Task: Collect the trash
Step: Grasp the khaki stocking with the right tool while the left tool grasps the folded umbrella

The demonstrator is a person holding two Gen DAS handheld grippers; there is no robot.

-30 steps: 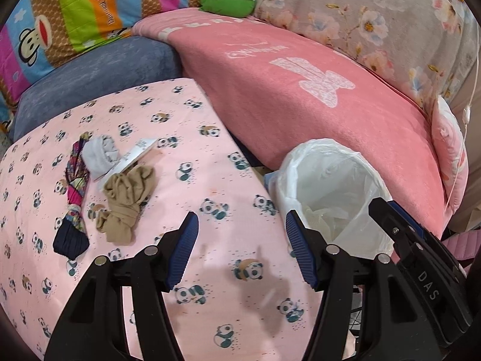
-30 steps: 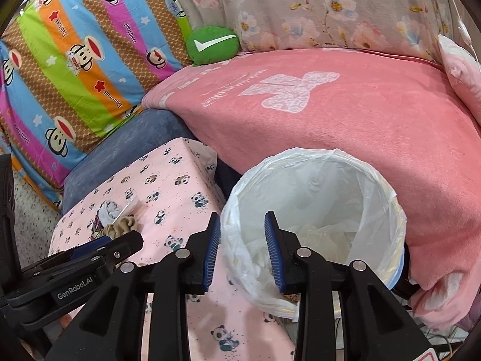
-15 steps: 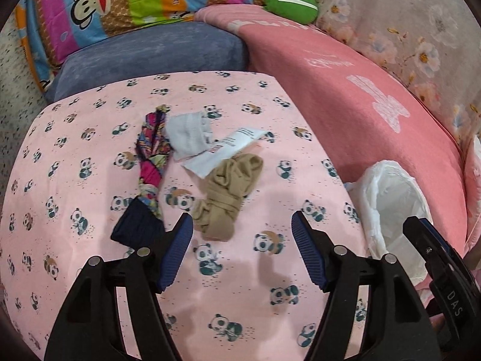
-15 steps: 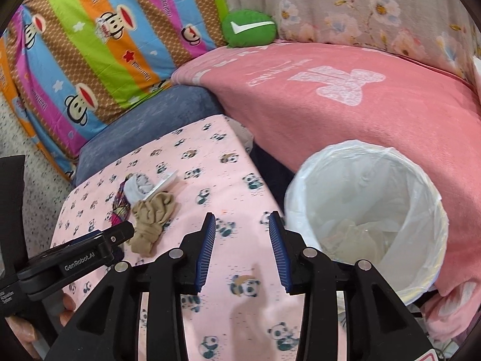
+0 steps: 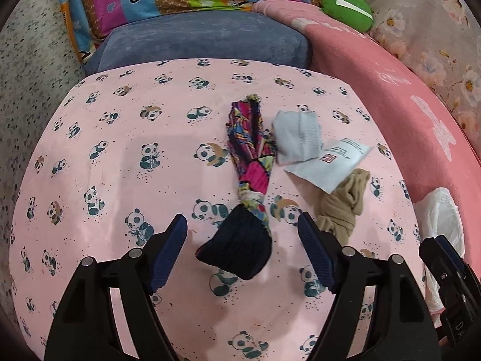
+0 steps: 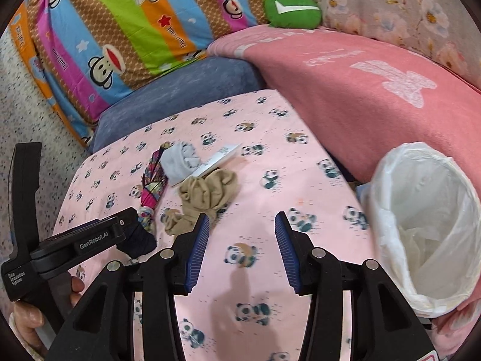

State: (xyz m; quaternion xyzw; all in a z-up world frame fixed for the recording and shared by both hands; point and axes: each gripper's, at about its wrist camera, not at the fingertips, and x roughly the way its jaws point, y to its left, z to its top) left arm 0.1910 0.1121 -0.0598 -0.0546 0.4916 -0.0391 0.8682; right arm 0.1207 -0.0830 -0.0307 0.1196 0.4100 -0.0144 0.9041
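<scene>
On the pink panda-print cloth (image 5: 126, 156) lie a multicoloured sock with a dark navy toe (image 5: 240, 240), a pale grey sock (image 5: 296, 137), a white paper packet (image 5: 330, 162) and a tan stocking (image 5: 342, 204). My left gripper (image 5: 242, 252) is open, its fingers either side of the navy toe, not touching it. My right gripper (image 6: 240, 246) is open and empty above bare cloth, just right of the tan stocking (image 6: 204, 195). The bin with a white bag (image 6: 427, 225) stands at the right, some crumpled plastic inside.
A blue cushion (image 5: 204, 39) and a striped monkey-print pillow (image 6: 126, 36) lie behind the cloth. A pink blanket (image 6: 360, 90) and a green cushion (image 6: 293, 9) are at the right. The left gripper's body (image 6: 69, 240) shows low left in the right wrist view.
Both grippers swung left, away from the bin and over the cloth. My left gripper came up to the navy sock toe. My right gripper's jaws opened wider.
</scene>
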